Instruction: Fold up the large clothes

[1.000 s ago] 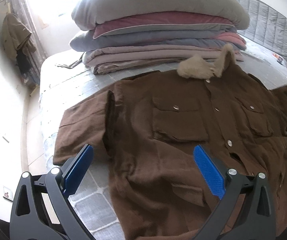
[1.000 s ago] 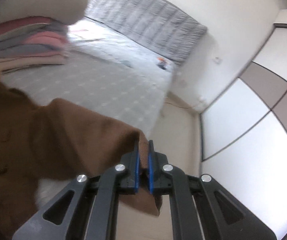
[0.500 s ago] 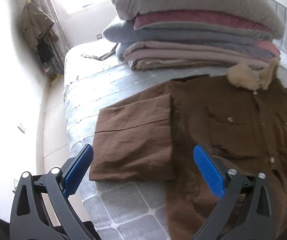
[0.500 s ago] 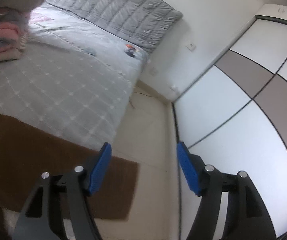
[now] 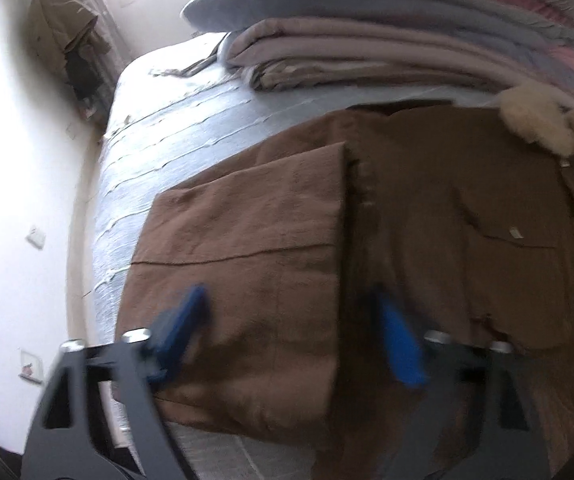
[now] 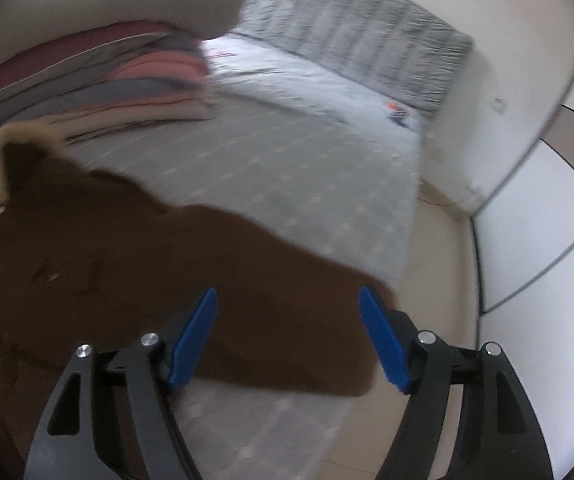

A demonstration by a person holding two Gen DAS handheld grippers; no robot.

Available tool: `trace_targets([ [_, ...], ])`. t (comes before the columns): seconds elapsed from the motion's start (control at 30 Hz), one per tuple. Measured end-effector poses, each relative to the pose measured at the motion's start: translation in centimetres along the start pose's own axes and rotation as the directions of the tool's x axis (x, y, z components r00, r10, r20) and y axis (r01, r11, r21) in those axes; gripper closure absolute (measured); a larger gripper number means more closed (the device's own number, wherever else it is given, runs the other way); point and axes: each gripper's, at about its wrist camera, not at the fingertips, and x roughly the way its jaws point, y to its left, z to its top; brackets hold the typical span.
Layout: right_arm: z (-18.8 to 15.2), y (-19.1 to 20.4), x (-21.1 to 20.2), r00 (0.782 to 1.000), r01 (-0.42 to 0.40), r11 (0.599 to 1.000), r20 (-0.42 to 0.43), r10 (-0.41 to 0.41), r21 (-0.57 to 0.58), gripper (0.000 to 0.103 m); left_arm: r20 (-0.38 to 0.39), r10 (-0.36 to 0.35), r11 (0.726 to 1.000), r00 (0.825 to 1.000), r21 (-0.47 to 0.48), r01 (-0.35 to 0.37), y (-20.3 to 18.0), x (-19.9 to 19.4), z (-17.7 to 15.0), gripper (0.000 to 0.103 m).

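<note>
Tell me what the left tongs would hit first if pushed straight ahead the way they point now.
Most likely the left sleeve of the brown jacket, lying flat on the bed. The open left tongs frame it, though blur leaves depth unclear.

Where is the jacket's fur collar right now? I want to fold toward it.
In the left wrist view the fur collar sits at the upper right, at the top of the brown jacket, right below the stack of folded bedding.
</note>
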Motion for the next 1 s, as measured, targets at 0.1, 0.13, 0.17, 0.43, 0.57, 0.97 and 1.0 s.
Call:
trace_targets([
  [0.1, -1.0, 3.0, -0.5, 0.998, -0.055, 0.998, -0.008, 0.055, -0.031, 0.032, -0.001, -0.051, 0.998, 0.999, -0.037, 0.051, 1.0, -0.2, 0.3, 0.057],
  [0.13, -1.2, 3.6, -0.5, 0.997, -0.074, 0.997, -0.017, 0.073, -0.033, 0.032, 0.005, -0.067, 0.997, 0.998, -0.037, 0.067, 1.3, -0.6, 0.4, 0.072],
  [0.17, -1.4, 4.0, -0.4, 0.995, -0.093, 0.995, -0.027, 0.092, -0.033, 0.032, 0.016, -0.059, 0.998, 0.998, -0.031, 0.059, 1.6, -1.2, 0.4, 0.081],
  [0.43, -2.6, 7.1, -0.7, 0.993, -0.107, 0.992, -0.049, 0.104, -0.063, 0.032, 0.166, 0.088, 0.995, 0.982, -0.053, -0.08, 9.3, -6.8, 3.7, 0.096],
  [0.57, -2.4, 6.7, -0.9, 0.994, -0.1, 0.993, -0.046, 0.097, -0.069, 0.032, 0.177, 0.178, 0.981, 0.968, -0.107, -0.161, 14.3, -7.6, 5.6, 0.097],
  [0.97, -2.3, 8.0, 0.2, 0.996, -0.07, 0.994, -0.067, 0.064, -0.089, 0.032, 0.117, 0.375, 0.909, 0.92, -0.24, -0.34, 26.4, -5.2, 8.7, 0.098],
  [1.0, -2.3, 8.3, 0.3, 0.996, -0.067, 0.993, -0.07, 0.061, -0.098, 0.032, 0.109, 0.386, 0.906, 0.916, -0.234, -0.353, 26.5, -4.5, 8.9, 0.098],
])
